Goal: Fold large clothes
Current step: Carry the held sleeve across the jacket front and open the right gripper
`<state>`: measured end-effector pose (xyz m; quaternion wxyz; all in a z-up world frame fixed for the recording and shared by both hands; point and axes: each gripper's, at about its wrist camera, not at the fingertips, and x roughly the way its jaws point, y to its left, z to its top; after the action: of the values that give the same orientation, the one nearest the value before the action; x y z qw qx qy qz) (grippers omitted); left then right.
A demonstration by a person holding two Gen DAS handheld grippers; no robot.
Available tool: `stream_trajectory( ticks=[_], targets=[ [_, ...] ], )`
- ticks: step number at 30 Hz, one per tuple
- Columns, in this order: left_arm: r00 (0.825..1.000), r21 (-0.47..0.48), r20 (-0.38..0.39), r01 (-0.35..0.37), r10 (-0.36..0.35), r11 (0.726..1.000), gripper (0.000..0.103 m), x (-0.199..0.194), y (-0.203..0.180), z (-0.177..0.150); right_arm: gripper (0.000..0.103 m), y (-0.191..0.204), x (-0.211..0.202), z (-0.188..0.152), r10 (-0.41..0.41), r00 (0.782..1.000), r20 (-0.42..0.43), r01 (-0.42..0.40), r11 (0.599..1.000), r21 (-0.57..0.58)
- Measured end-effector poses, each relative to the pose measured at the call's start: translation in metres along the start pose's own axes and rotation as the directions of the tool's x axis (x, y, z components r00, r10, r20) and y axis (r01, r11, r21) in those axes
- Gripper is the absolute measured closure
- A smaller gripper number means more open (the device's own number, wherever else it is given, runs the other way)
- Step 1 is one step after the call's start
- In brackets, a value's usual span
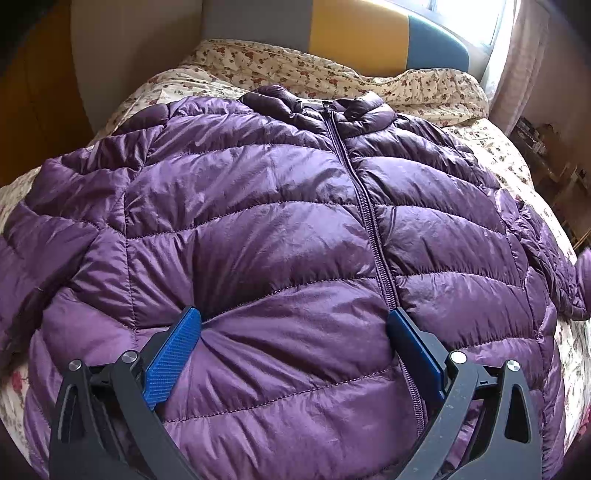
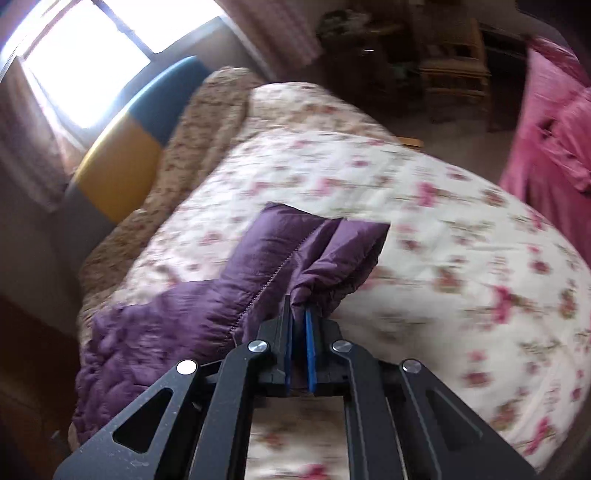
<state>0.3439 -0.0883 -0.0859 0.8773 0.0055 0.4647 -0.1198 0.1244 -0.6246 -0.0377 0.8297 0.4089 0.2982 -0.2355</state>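
Observation:
A purple quilted down jacket (image 1: 280, 221) lies front up and zipped on the bed, collar toward the headboard. My left gripper (image 1: 294, 322) is open wide low on the jacket's front. Its blue fingertips (image 1: 188, 325) dent the fabric, and a puff of the left panel bulges between them beside the zipper (image 1: 369, 221). In the blurred right wrist view, my right gripper (image 2: 298, 308) is shut on the end of the jacket's sleeve (image 2: 332, 254). The sleeve is lifted off the quilt, and the rest of the jacket (image 2: 155, 325) trails down to the left.
The bed has a floral quilt (image 2: 443, 229) and a floral pillow cover (image 1: 332, 70). A grey, yellow and blue headboard (image 1: 358, 33) stands under a bright window (image 2: 85, 62). A pink garment (image 2: 550, 147) hangs at the right, with wooden furniture (image 2: 450, 62) behind the bed.

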Motion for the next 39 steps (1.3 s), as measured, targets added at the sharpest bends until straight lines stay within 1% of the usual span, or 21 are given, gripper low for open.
stream_trajectory(
  ticks=[5, 9, 16, 20, 26, 33, 39],
  targets=[
    [1.000, 0.000, 0.010, 0.001, -0.001, 1.000, 0.003, 0.000, 0.000, -0.002, 0.098, 0.075, 0.015, -0.007, 0.090, 0.996, -0.019, -0.092, 0.991, -0.092],
    [1.000, -0.006, 0.016, 0.010, -0.010, 1.000, 0.003, 0.000, 0.002, -0.003, 0.099, 0.130, 0.031, -0.019, 0.136, 0.989, -0.054, -0.143, 0.976, -0.165],
    [0.999, -0.019, 0.024, 0.031, -0.030, 0.999, 0.003, -0.002, 0.006, -0.004, 0.099, 0.197, 0.055, -0.052, 0.179, 0.976, -0.125, -0.206, 0.945, -0.255],
    [0.998, -0.031, 0.030, 0.048, -0.047, 0.998, 0.003, -0.003, 0.009, -0.005, 0.099, 0.227, 0.066, -0.075, 0.204, 0.964, -0.168, -0.246, 0.926, -0.286],
    [0.997, -0.046, 0.039, 0.069, -0.068, 0.997, 0.003, -0.004, 0.012, -0.004, 0.099, 0.263, 0.082, -0.111, 0.218, 0.948, -0.230, -0.287, 0.899, -0.330],
    [0.996, -0.054, 0.046, 0.083, -0.081, 0.995, 0.003, -0.006, 0.014, -0.005, 0.099, 0.291, 0.092, -0.146, 0.229, 0.929, -0.289, -0.331, 0.865, -0.377],
    [0.994, -0.064, 0.052, 0.098, -0.095, 0.993, 0.003, -0.007, 0.017, -0.005, 0.099, 0.314, 0.095, -0.174, 0.259, 0.903, -0.343, -0.391, 0.825, -0.407]
  ],
)
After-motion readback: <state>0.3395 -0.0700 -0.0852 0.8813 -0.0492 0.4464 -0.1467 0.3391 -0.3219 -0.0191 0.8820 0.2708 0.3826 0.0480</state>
